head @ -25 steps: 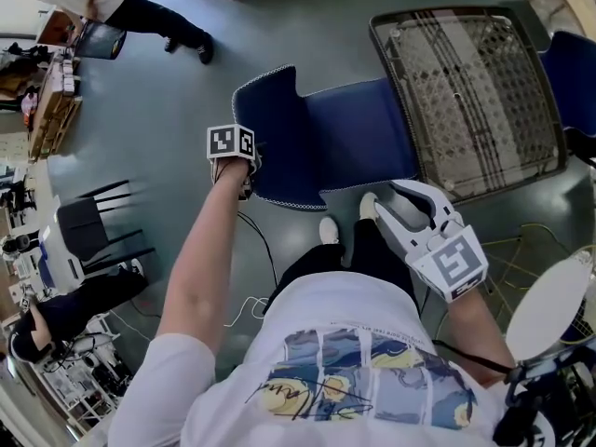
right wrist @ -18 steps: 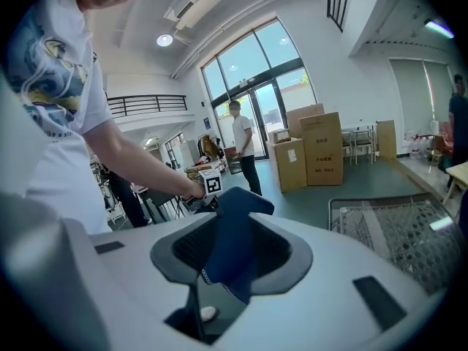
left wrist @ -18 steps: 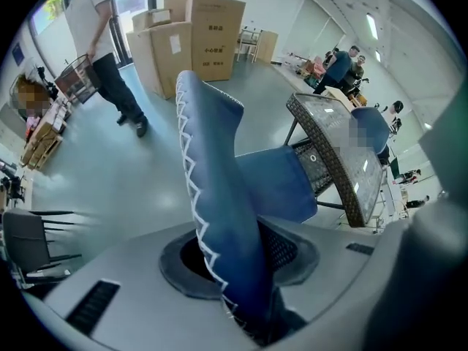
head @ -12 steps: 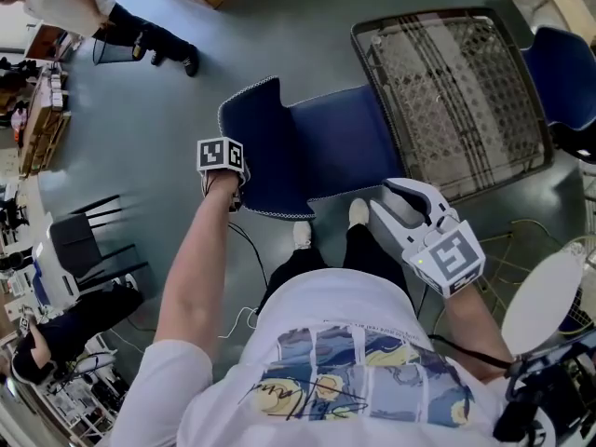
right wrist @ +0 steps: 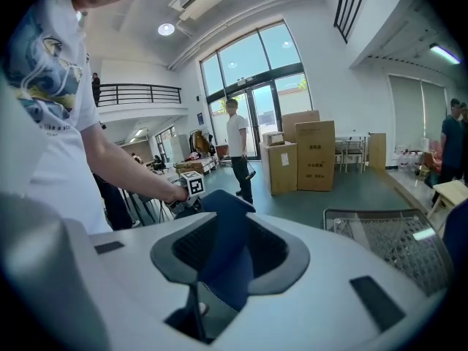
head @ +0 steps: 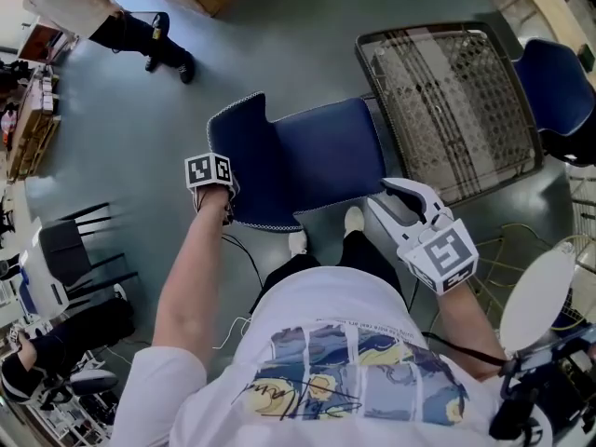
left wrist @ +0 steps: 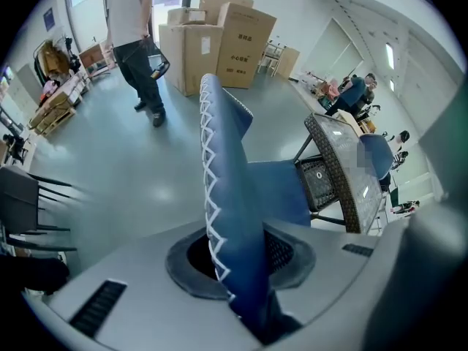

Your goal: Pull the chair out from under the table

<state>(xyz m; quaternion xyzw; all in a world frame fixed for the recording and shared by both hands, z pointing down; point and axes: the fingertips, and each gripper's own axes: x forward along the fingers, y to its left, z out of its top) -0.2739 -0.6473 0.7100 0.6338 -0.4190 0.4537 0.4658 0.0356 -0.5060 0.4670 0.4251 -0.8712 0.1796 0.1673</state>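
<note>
A blue upholstered chair [head: 317,156] with white stitching stands with its seat partly under a wicker table with a glass top [head: 447,91]. My left gripper [head: 226,214] points down onto the left end of the chair back. In the left gripper view its jaws [left wrist: 245,269] are closing, with the stitched edge of the chair back [left wrist: 227,196] pinched between them. My right gripper [head: 377,203] is at the right end of the back. In the right gripper view [right wrist: 223,262] blue fabric [right wrist: 227,225] runs down between the jaws. The table [left wrist: 340,167] lies beyond the seat.
A person [head: 112,26] stands on the grey floor at the far left, by cardboard boxes [left wrist: 219,35]. A black chair [head: 65,240] is at the left edge and a second blue chair [head: 554,73] behind the table. A cable [head: 244,259] trails by my feet.
The left gripper has closed on the chair back. The chair has slid a little out from under the table, toward me and to the left, with both grippers moving along with it.
</note>
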